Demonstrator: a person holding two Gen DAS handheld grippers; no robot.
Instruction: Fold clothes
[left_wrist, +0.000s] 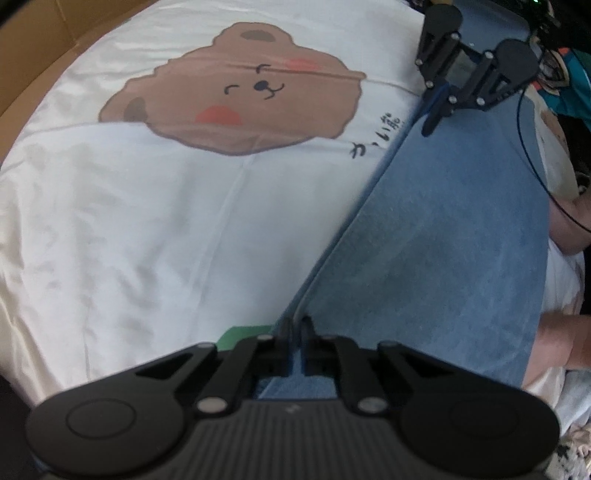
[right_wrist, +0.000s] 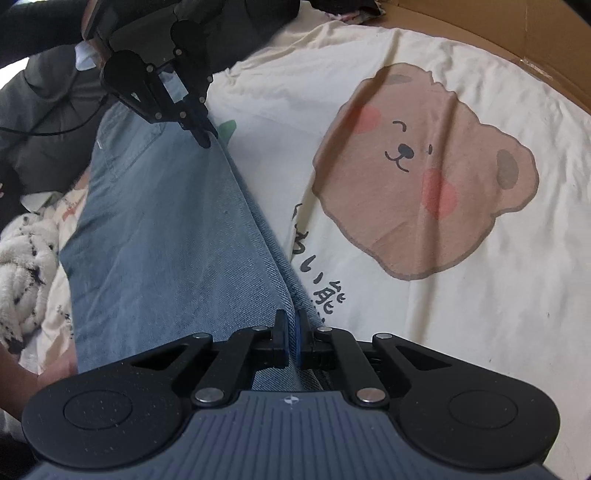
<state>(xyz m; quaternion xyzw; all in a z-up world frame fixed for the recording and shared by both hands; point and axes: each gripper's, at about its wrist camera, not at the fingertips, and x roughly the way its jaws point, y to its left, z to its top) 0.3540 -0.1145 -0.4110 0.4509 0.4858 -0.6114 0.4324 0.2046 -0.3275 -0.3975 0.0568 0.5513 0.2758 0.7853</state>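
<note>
The fingers of the left gripper (left_wrist: 294, 328) are pressed together on the folded edge of the blue jeans (left_wrist: 436, 236), pinching the denim where it meets the cream sheet (left_wrist: 129, 221). The fingers of the right gripper (right_wrist: 291, 325) are likewise closed on the same long edge of the jeans (right_wrist: 166, 229), at the other end, with a strip of denim caught between the pads. Each gripper shows in the other's view: the right gripper (left_wrist: 432, 123) tips down onto the far end of the fold, and the left gripper (right_wrist: 205, 138) does the same near a back pocket. The jeans lie as a long band along the near side of the sheet, beside a large brown bear print (right_wrist: 424, 173) with pink cheeks and some dark printed characters (right_wrist: 317, 273). A fluffy white cloth (right_wrist: 26, 258) with dark flecks lies just past the jeans.
</note>
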